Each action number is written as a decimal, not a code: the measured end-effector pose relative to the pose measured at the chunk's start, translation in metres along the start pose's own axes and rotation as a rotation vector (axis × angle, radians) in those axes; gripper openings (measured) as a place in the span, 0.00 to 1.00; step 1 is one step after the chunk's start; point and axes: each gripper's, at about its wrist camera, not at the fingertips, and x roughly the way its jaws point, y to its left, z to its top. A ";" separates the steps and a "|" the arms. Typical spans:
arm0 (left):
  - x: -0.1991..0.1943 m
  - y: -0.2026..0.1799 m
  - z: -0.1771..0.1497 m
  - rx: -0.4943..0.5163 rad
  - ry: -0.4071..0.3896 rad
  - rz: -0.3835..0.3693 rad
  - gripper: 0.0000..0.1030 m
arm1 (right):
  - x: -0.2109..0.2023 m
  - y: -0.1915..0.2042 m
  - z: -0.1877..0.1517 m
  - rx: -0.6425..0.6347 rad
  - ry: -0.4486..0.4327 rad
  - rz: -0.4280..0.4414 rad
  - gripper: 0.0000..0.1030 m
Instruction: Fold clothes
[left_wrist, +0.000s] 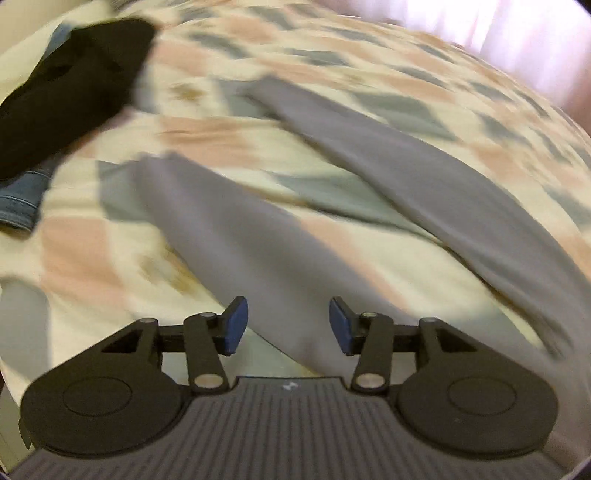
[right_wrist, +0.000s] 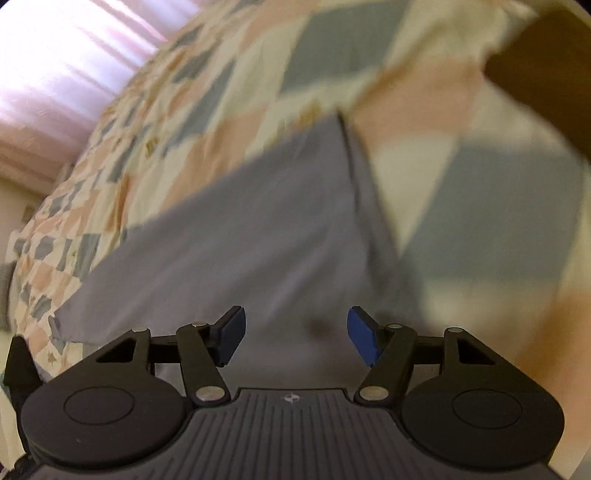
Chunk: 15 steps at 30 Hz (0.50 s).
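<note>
While both claws gape empty, grey trousers (left_wrist: 229, 229) sprawl blurred, legs splayed, on quilt (left_wrist: 369, 74).

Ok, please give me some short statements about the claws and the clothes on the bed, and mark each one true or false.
1. The left claw is open and holds nothing. True.
2. The right claw is shut on the grey garment. False: its jaws stand apart, with the grey garment lying beyond them, not gripped.
3. The grey garment lies on a patchwork quilt. True.
4. A black garment lies at the far left in the left wrist view. True.
5. The denim piece lies on top of the black garment. False: the black garment overlaps the denim.
</note>
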 end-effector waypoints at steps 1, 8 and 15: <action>0.013 0.025 0.021 0.002 0.017 0.002 0.42 | 0.000 0.009 -0.023 0.049 -0.009 -0.020 0.63; 0.088 0.138 0.114 -0.096 0.178 -0.118 0.45 | 0.012 0.063 -0.156 0.369 -0.096 -0.060 0.63; 0.116 0.156 0.130 -0.006 0.247 -0.168 0.46 | 0.021 0.095 -0.222 0.458 -0.133 -0.043 0.64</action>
